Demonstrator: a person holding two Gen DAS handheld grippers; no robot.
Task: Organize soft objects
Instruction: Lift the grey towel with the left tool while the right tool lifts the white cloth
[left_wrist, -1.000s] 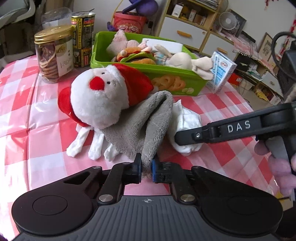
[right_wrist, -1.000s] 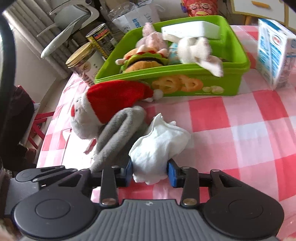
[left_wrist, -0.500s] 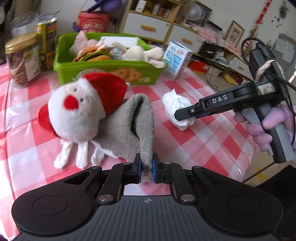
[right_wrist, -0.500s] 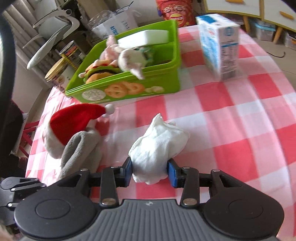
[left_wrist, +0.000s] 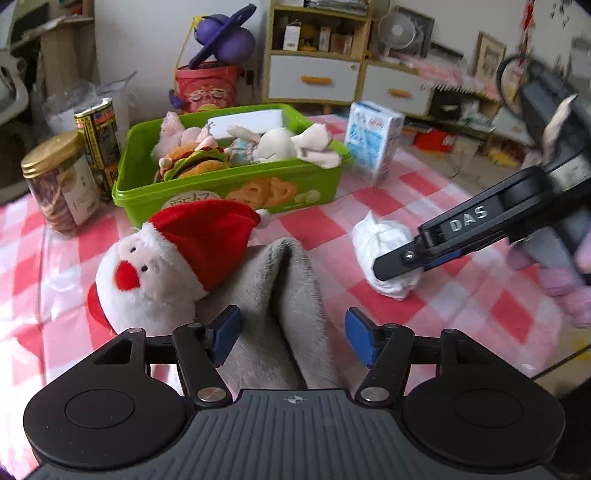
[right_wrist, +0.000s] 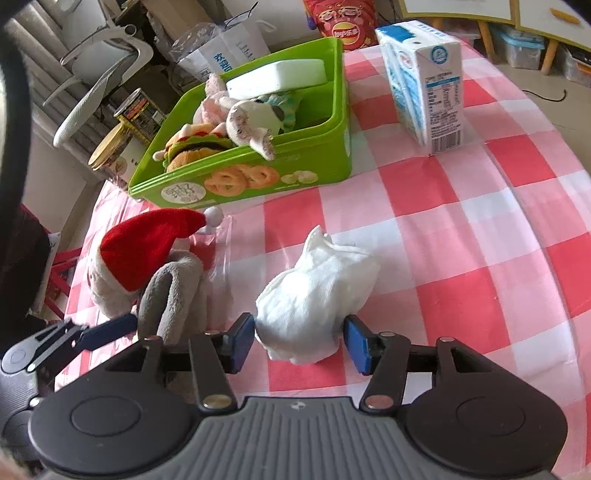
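A grey plush cloth (left_wrist: 284, 295) lies on the checked table beside a Santa plush (left_wrist: 162, 266) with a red hat. My left gripper (left_wrist: 291, 341) is open, its blue pads on either side of the cloth. A crumpled white cloth (right_wrist: 317, 291) lies to the right. My right gripper (right_wrist: 299, 343) is open around it, pads close to its sides. The green bin (left_wrist: 229, 184) behind holds several soft toys. In the right wrist view the bin (right_wrist: 332, 147), Santa plush (right_wrist: 144, 243) and grey cloth (right_wrist: 173, 295) show too.
A milk carton (left_wrist: 373, 140) stands right of the bin; it also shows in the right wrist view (right_wrist: 424, 85). A cookie jar (left_wrist: 59, 181) and a tin can (left_wrist: 98, 136) stand left of it. The table's edge runs close on the right.
Both grippers have opened: the left let go of the grey cloth, the right let go of the white cloth. Both cloths now rest on the table.
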